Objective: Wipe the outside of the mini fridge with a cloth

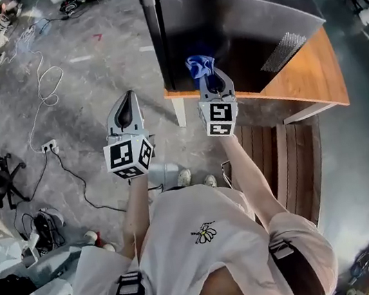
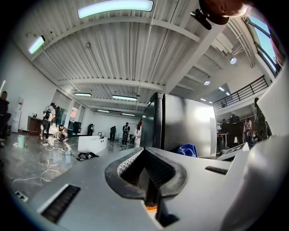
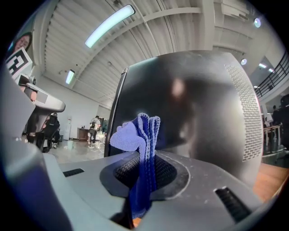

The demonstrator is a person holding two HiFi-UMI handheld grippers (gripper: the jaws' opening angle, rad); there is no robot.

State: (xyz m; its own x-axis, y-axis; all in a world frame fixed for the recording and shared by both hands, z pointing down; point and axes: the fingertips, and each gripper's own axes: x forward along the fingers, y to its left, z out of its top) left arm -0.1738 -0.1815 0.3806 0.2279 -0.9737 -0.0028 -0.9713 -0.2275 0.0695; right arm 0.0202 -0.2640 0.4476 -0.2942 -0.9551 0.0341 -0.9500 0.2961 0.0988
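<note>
Between right gripper (image 3: 143, 175) jaws — cloth (image 3: 139, 135), tail hidden

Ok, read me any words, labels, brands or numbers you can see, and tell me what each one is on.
No text can be read.
Black mini fridge: no label shows.
Blue cloth: plain.
Left gripper and right gripper: cubes carry square code patterns, no letters.
White T-shirt's yellow emblem: too small to read.

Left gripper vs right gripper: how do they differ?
The right gripper is shut on the blue cloth; the left gripper is shut on nothing. The right gripper is close to the mini fridge; the left gripper hangs over the floor beside it. Both carry marker cubes.
</note>
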